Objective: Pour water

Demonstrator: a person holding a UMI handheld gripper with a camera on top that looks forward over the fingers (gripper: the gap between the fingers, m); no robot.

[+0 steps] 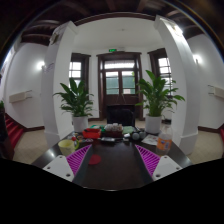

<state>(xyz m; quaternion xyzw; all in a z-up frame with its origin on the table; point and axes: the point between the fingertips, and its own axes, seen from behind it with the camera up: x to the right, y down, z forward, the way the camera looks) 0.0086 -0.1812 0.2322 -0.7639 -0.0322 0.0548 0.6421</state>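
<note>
Dark counter ahead, two potted plants behind. Small items clustered at far edge: red bowl, green cup. Tongs wide open w/ nothing held; water vessel not identifiable.

Bare table between the jaws, dishes crowding beyond

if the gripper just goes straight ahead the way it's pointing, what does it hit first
Probably the red bowl-like item among the small things on the dark table ahead of the open gripper; depth is hard to judge.
</note>
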